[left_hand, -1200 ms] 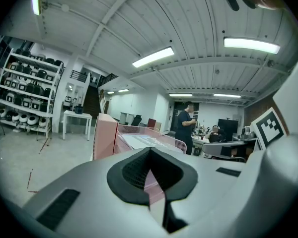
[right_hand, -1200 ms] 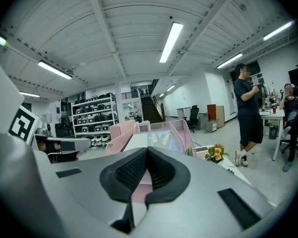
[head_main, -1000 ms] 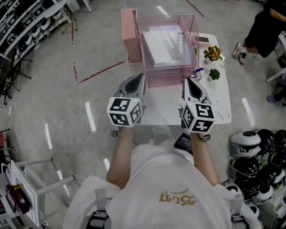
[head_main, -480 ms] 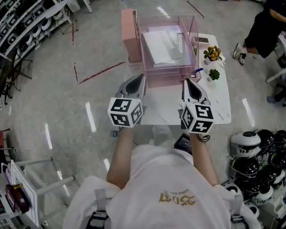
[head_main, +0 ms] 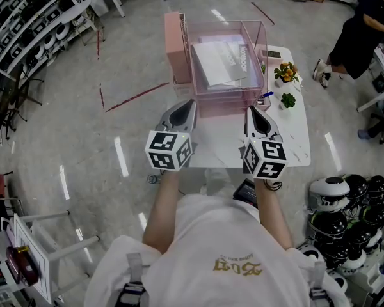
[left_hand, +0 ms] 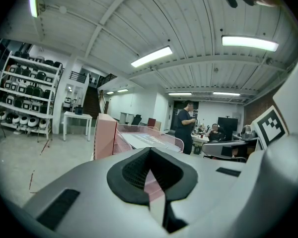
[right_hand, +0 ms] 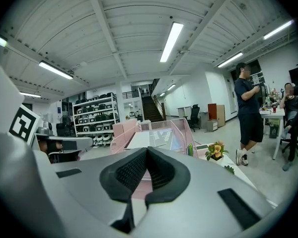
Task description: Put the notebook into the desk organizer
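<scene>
Left hand-held gripper (head_main: pixel 187 104): jaws pressed together, nothing between them, over the near edge of the white worktop (head_main: pixel 296 139). Right hand-held gripper (head_main: pixel 251 109): likewise closed and empty, beside it. Just beyond both: pink desk organizer (head_main: pixel 224 101), with the notebook (head_main: pixel 219 61) lying flat in its top tray. Right of it: potted flowers (head_main: pixel 285 72).

Bright, even light falls from ceiling tube lamps (left_hand: pixel 151 56); shadows are faint and soft. In the head view the glossy floor (head_main: pixel 83 107) carries white glare streaks at 9, 12 and 3 o'clock. Both gripper views bend strongly like a fisheye, with black corners; the left claw (left_hand: pixel 149 149) and right claw (right_hand: pixel 147 148) look soft so near the lens, the room sharper
</scene>
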Demonstrator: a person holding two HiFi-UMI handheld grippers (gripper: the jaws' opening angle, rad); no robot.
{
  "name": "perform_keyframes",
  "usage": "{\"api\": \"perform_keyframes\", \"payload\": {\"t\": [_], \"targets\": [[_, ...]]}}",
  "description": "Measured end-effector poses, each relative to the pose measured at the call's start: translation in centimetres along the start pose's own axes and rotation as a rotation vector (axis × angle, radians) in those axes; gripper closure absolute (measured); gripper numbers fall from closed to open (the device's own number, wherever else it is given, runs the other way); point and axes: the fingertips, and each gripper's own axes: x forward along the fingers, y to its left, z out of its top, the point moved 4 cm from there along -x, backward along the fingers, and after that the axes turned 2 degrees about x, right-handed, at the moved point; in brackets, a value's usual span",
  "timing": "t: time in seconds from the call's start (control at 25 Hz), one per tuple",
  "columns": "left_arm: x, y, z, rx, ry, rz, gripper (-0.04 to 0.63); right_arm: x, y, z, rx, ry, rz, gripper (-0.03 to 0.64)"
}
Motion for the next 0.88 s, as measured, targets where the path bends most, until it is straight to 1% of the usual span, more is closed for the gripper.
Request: {"api": "perform_keyframes", "payload": {"t": [0.88], "targets": [[0.5, 0.54, -0.01, -0.003, 0.0, -0.019, 0.58, 0.46, 0.16, -0.24, 0.002, 0.005, -0.012, 0.606]]}}
